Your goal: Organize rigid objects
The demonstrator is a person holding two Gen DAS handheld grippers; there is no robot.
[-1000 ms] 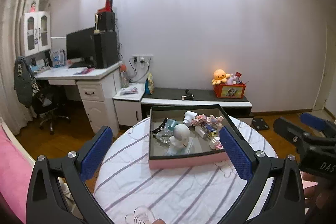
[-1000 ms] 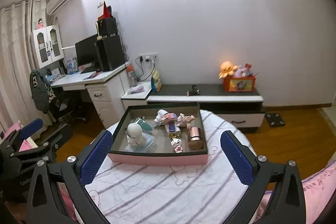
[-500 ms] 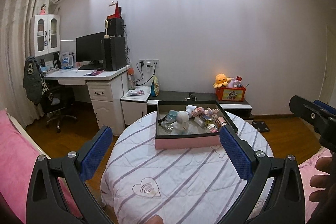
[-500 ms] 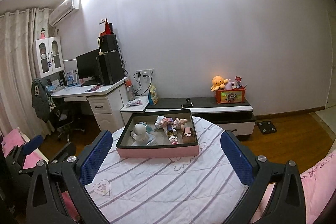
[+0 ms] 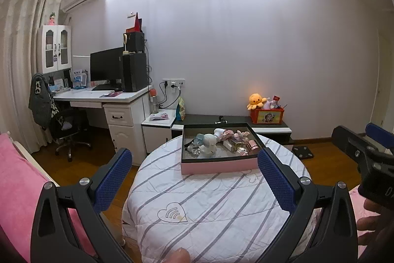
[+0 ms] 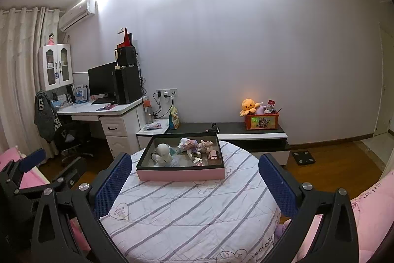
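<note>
A pink box tray [image 5: 216,167] with a dark inside stands on the far half of a round table [image 5: 209,203] covered in striped cloth. In it are a white figurine [image 5: 208,144], a rose-gold jar [image 5: 252,145] and several small pink items. My left gripper [image 5: 194,156] is open and empty, held well back from the tray. The right gripper [image 5: 355,131] shows at the right edge. In the right wrist view the tray [image 6: 181,174], figurine [image 6: 163,154] and jar [image 6: 213,155] lie ahead of my open, empty right gripper [image 6: 195,160]. The left gripper [image 6: 55,163] sits low on the left.
A white desk [image 5: 98,96] with a monitor and an office chair [image 5: 66,130] stand at the left. A low black cabinet [image 6: 246,131] with an orange toy box [image 6: 262,120] runs along the wall. Pink bedding [image 5: 17,179] flanks the table, and a scale [image 6: 303,157] lies on the floor.
Both grippers have drawn back and risen away from the tray, which now looks smaller and farther. Both stayed open and empty. The tray's contents have not moved.
</note>
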